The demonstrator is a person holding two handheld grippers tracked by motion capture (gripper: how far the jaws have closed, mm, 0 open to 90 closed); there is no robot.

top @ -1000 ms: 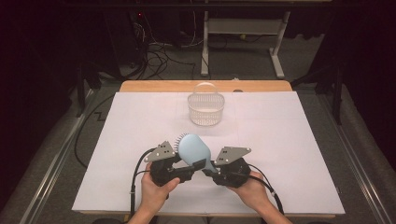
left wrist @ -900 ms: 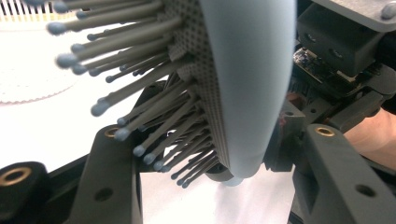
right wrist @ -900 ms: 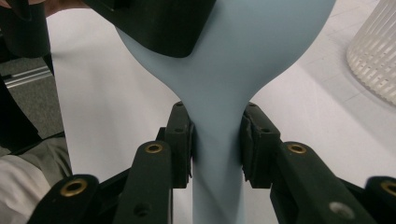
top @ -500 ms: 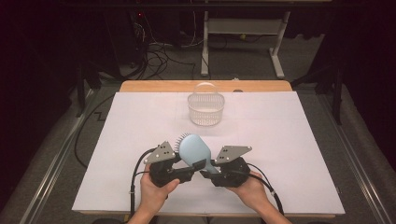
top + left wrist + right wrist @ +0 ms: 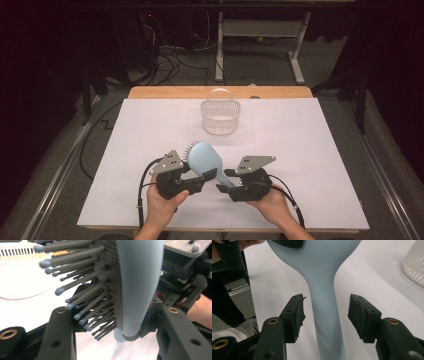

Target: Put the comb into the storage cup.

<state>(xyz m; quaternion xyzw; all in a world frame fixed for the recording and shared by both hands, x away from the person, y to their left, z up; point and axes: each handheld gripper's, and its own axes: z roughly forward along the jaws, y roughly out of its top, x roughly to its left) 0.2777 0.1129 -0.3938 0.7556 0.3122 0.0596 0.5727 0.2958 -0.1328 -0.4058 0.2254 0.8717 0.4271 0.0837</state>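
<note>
hairbrush (image 5: 204, 159): pale blue paddle brush, held above the table near its front edge, between the two grippers; head up and toward the left, handle running down toward the right, bristles facing left/away.
left gripper (image 5: 196, 181): jaws closed on the hairbrush head, one on the bristle side, one on the smooth back. In the left gripper view the head (image 5: 136, 287) stands edge-on between the jaws, bristles (image 5: 82, 293) sticking out left.
right gripper (image 5: 327, 315): jaws wide open, one either side of the handle (image 5: 324, 312), clear gap on both sides, pads not touching.
hands: left hand (image 5: 162, 205) and right hand (image 5: 272, 202) each around a gripper body, coming in from the bottom.
basket (image 5: 220, 116): small white slotted basket with a hoop handle, upright, toward the far middle of the table, well apart from the hairbrush.
table (image 5: 320, 150): covered with a white sheet, wooden edge at the far side.
</note>
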